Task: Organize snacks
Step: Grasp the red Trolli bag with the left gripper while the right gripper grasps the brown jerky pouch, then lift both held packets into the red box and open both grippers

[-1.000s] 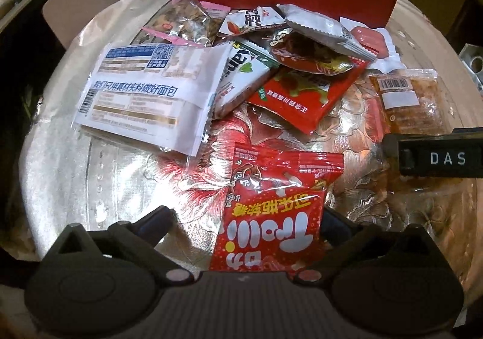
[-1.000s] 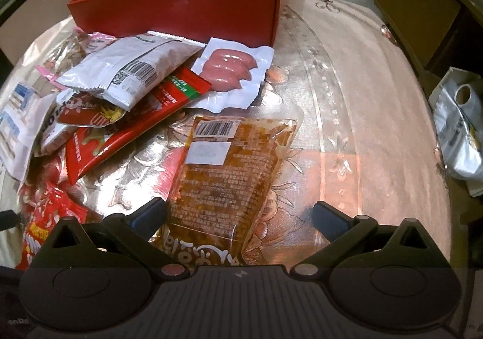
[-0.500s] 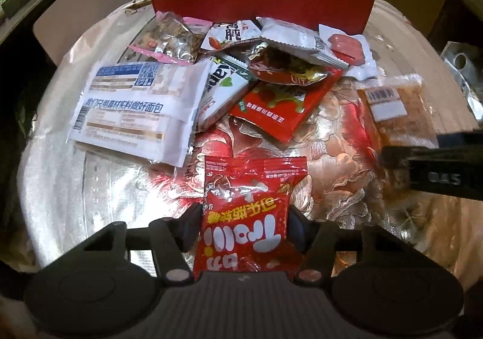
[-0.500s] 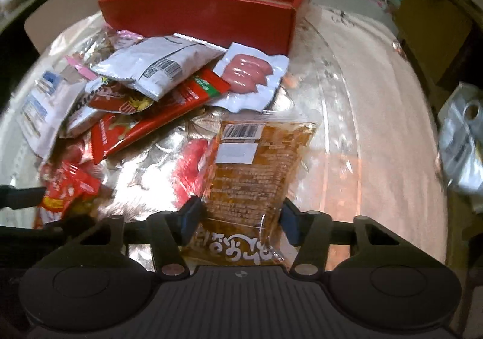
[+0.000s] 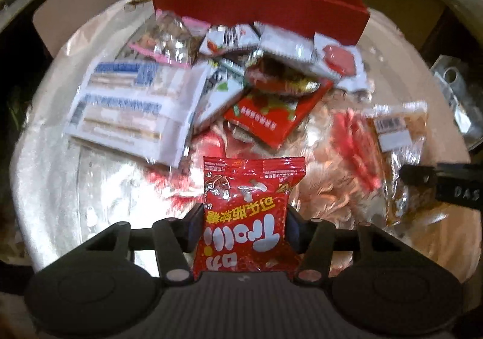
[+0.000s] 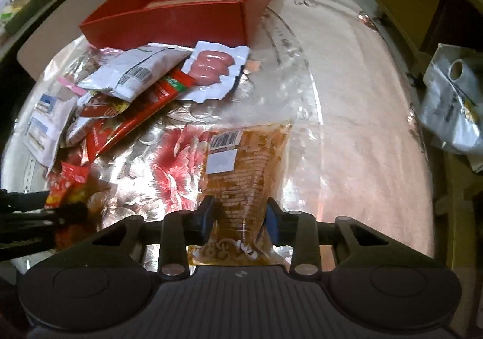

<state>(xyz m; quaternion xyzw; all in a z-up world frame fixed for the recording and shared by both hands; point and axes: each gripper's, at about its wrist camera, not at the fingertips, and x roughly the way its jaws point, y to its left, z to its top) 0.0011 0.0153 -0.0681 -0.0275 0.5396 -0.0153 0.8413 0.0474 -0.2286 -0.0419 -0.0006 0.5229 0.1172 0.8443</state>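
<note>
Left wrist view. The left gripper [image 5: 244, 229] is clamped on the red Trolli candy bag [image 5: 247, 212], whose sides are pinched between both fingers; a second ago the jaws stood wide apart with the bag lying loose between them. The bag now appears lifted off the foil-covered table [image 5: 60, 188], and the blurred background suggests the gripper is in motion. Ahead of the gripper lies the heap of remaining snacks, including a white bread wrapper [image 5: 129, 109] ahead-left, and beyond the heap stands the red box [image 5: 259, 10].

Right wrist view. The right gripper [image 6: 240, 215] is closed on the lower end of the orange sauce pouch [image 6: 241, 164], which creases inward at the pinch; earlier its fingers were spread either side. The red box [image 6: 169, 22] sits ahead-left, its interior showing no snacks in the visible part. A sausage pack [image 6: 211, 67] lies just before it.

Both grasps being secured, the carry to the box is judged to be the next step.
</note>
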